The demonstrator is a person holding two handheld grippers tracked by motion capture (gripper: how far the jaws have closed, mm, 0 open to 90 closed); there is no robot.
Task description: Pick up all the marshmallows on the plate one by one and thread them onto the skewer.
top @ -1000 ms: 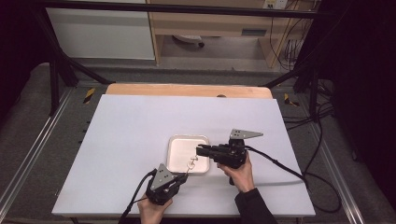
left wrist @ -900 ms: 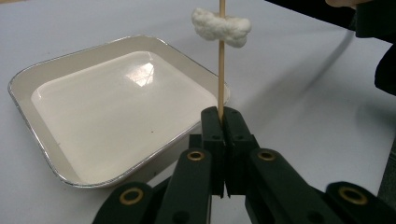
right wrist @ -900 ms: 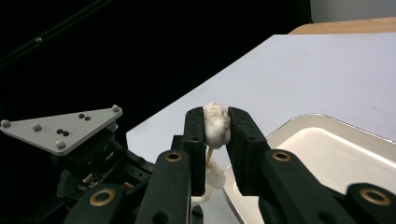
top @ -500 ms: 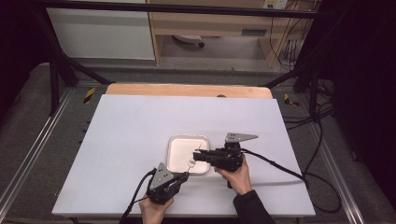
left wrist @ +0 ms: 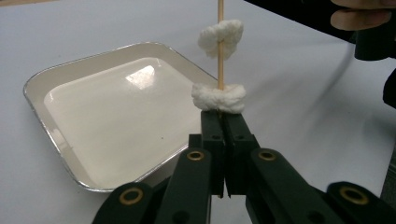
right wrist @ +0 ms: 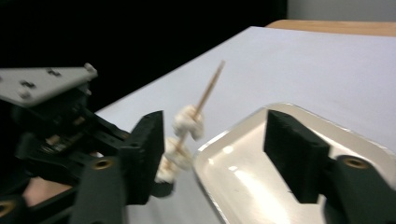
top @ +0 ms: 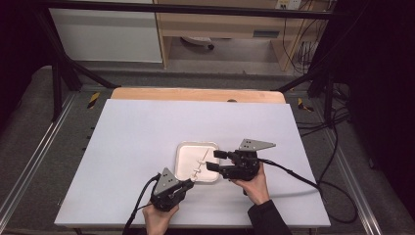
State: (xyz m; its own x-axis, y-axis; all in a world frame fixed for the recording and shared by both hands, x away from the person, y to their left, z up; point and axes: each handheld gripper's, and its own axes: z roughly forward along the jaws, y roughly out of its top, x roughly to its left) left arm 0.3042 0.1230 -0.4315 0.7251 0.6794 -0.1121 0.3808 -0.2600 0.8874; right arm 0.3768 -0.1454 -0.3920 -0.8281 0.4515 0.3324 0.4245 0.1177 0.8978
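While the left gripper [top: 188,185] kept its jaws clamped on the blunt end of a wooden skewer [left wrist: 220,42], the stick rose straight from between the pads in the left gripper view, carrying two white, fluffy pieces — one [left wrist: 219,97] resting right on top of the jaw tips, the other [left wrist: 221,34] a little higher up the stick. What the white pieces were made of could not be told. In the high view the skewer slanted from the gripper up over the near right part of a shallow foil tray [top: 183,155], which sat on the white table [top: 137,137] between the two hands.

The right gripper [top: 216,160] had just been opening: its jaws stood apart with nothing pressed between them — the right gripper view showed the skewer and its white pieces just beyond the left-hand pad, and the tray's glossy bottom past the other pad. That gripper hovered at the tray's right edge, pointing toward the skewer, held by the person's right hand [top: 254,183]. The left hand [top: 159,218] gripped its tool near the table's front edge.
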